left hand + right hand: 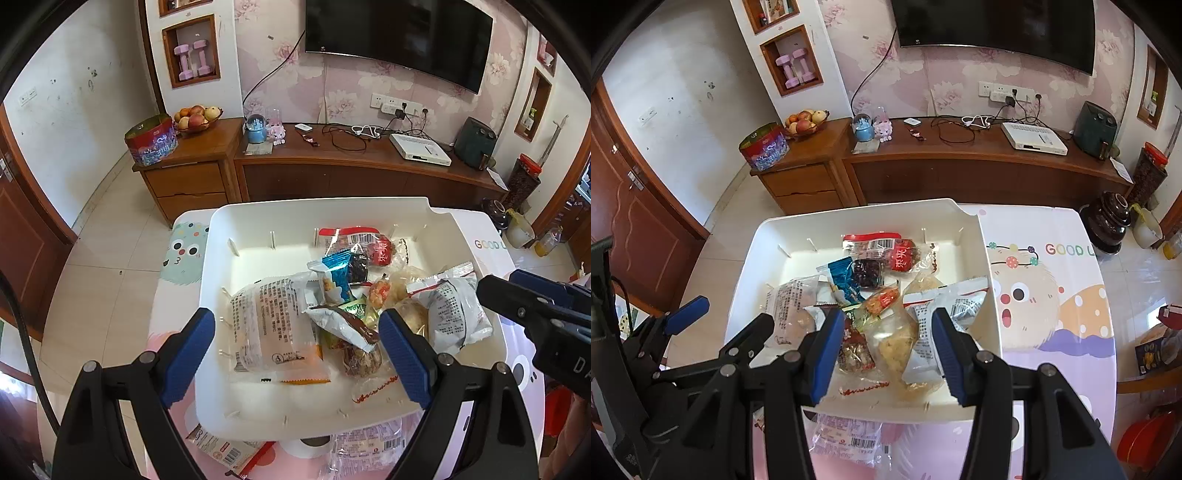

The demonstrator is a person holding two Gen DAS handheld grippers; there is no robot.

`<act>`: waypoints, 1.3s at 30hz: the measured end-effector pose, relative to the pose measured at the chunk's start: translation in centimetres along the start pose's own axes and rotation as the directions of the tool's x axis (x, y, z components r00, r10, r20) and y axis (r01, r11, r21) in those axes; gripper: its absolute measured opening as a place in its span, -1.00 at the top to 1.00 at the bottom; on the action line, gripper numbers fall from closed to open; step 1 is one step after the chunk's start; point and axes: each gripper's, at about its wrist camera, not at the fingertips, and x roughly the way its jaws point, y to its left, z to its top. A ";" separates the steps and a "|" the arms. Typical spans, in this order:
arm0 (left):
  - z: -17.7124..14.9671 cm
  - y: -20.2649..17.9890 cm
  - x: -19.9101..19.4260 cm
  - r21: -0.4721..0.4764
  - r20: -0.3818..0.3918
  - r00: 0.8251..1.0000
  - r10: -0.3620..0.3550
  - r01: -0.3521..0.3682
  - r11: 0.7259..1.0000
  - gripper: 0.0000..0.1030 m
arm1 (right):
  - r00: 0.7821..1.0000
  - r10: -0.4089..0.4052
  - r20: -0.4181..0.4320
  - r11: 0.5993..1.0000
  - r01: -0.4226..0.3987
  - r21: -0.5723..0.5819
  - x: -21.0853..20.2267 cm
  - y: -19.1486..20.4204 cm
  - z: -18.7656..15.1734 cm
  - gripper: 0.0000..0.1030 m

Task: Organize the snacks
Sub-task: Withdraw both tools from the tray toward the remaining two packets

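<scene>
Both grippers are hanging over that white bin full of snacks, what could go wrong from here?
1. The snack packets overlap in a loose pile, so the right gripper may pinch two at once.
2. The left gripper and right gripper hover close together over the white bin and could collide.
3. Thin wrappers like the large clear packet may slip or crush.

Snack packet (369, 448) half under tray (221, 413)
</scene>
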 end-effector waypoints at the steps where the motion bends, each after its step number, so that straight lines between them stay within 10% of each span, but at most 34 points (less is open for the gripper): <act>1: -0.1 0.0 -0.2 0.000 0.002 1.000 0.000 0.000 1.000 -0.74 | 1.000 0.000 0.002 1.000 0.000 -0.002 -0.2 0.1 -0.1 0.03; 26: -7.0 1.4 -14.3 0.052 0.120 0.992 -0.030 0.024 0.998 -0.75 | 0.994 0.064 0.094 0.995 -0.056 -0.077 -10.7 3.1 -6.6 0.02; 39: -12.3 4.7 -19.6 0.087 0.213 0.976 -0.035 0.017 0.996 -0.89 | 0.983 0.128 0.129 0.979 -0.104 -0.175 -13.8 6.1 -11.2 -0.37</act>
